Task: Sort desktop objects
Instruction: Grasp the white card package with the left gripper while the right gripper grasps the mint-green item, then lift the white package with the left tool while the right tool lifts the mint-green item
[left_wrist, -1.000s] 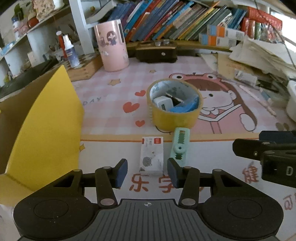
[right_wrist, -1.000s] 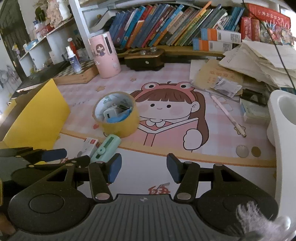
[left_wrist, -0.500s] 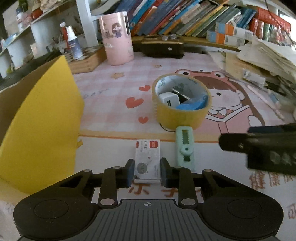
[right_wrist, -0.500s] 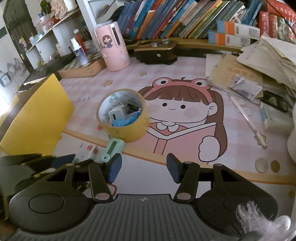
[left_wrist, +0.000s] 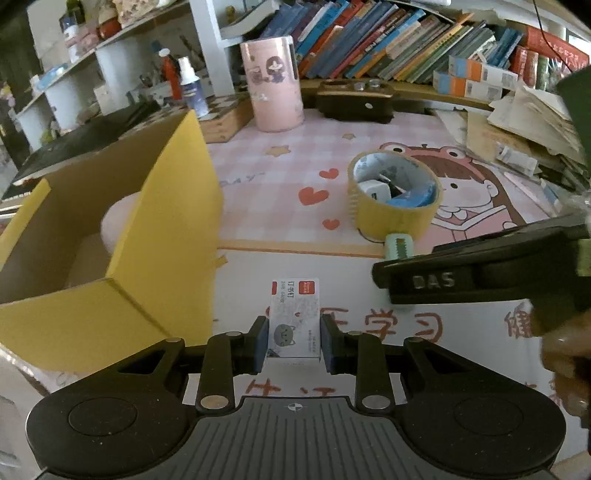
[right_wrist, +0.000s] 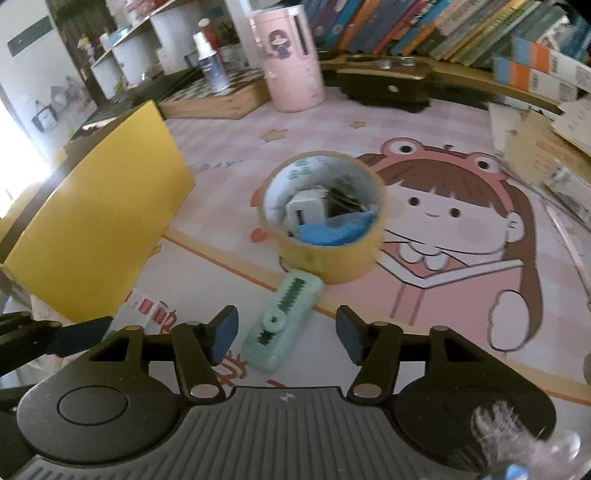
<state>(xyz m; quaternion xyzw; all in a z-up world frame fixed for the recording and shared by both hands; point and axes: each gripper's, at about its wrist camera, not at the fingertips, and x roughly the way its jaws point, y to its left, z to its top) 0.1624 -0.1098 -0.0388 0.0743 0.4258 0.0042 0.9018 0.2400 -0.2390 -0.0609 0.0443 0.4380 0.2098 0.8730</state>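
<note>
Our left gripper (left_wrist: 293, 341) is clamped on the small white staple box (left_wrist: 293, 321), pads pressing both its long sides, just beside the open yellow cardboard box (left_wrist: 159, 236). Our right gripper (right_wrist: 286, 334) has its jaws opening around the mint-green correction tape (right_wrist: 282, 317), which lies on the desk mat (right_wrist: 443, 295) against the tape roll (right_wrist: 325, 218), pads not touching it.

Both views are pretty dim and a bit washed out, colours muted. In the right wrist view, daylight blows out to pure white at the far left of the jaws, and the tape roll (right_wrist: 325, 218) ahead of them is smeared with motion blur. The left wrist view is sharper; the books (left_wrist: 388, 44) far beyond the jaws bend hard with fisheye. Corners go black, and shadows on the surface (left_wrist: 280, 173) stay soft.
</note>
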